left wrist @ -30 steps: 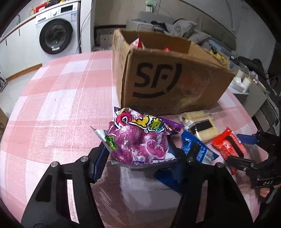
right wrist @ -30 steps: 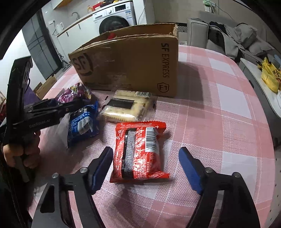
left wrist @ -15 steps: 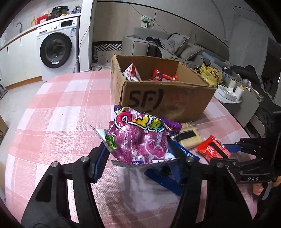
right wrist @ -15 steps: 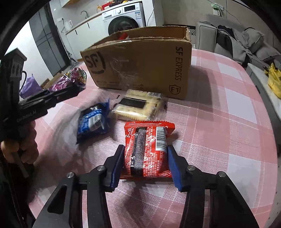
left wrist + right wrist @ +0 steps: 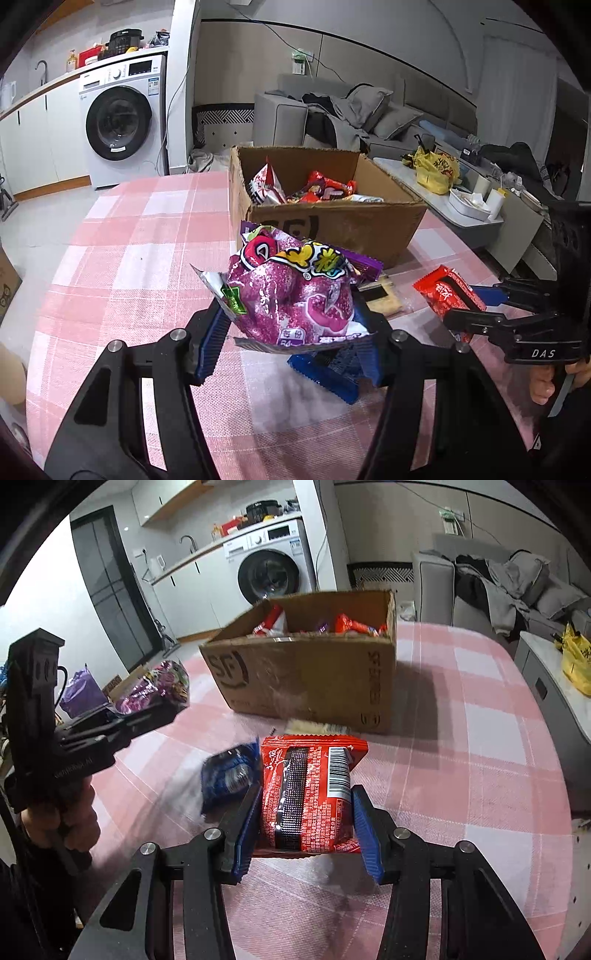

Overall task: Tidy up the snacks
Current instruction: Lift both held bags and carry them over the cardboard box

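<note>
Left wrist view: the left gripper (image 5: 291, 339) has its jaws closed on a purple snack bag (image 5: 295, 295), which sits between them and is lifted clear of the pink checked table (image 5: 129, 258). Straight ahead of the jaws stands an open cardboard box (image 5: 332, 221) with several packets inside. Just below and right of the jaws a blue packet (image 5: 325, 373) lies on the table; further right, a pale cracker pack (image 5: 384, 299).

Right wrist view: the right gripper (image 5: 303, 823) has its jaws pressed against both sides of a red packet (image 5: 306, 794), held between them above the table. The blue packet lies just left of the jaws, the box ahead of them, the cracker pack peeking out behind the red packet's far edge.
</note>
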{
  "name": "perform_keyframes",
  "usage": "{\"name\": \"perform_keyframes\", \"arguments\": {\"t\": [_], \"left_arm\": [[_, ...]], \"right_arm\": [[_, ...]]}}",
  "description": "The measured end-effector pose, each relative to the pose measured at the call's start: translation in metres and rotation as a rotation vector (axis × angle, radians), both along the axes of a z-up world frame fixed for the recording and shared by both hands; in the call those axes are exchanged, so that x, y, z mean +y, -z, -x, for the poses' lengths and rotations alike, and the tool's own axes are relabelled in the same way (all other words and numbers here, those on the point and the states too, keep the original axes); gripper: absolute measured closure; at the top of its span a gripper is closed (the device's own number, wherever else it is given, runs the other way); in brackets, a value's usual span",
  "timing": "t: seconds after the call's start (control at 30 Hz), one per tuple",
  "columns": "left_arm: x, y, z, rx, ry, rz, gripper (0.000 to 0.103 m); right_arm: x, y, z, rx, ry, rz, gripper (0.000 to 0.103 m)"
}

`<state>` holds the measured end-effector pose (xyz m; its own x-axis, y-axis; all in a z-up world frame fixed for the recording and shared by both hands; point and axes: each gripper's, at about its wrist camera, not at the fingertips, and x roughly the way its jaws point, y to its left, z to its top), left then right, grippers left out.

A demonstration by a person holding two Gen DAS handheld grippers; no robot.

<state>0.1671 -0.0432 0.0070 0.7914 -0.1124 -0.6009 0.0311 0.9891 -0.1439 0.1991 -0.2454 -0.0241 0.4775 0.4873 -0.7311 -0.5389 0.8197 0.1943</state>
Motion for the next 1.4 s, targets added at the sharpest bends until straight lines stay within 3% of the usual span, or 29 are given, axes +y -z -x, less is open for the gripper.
{"name": "perform_keyframes", "arguments": {"t": [0.6, 1.4], "left_arm": [[-0.002, -0.054, 0.01, -0.06, -0.013, -0.011, 0.045], [-0.002, -0.102, -0.026, -0.123, 0.008, -0.043, 0.045]], "right_arm": [[-0.015, -0.05, -0.004, -0.102, 0.049, -0.138, 0.054], [0.002, -0.097, -0.044, -0.193, 0.095, -0.168, 0.054]]}}
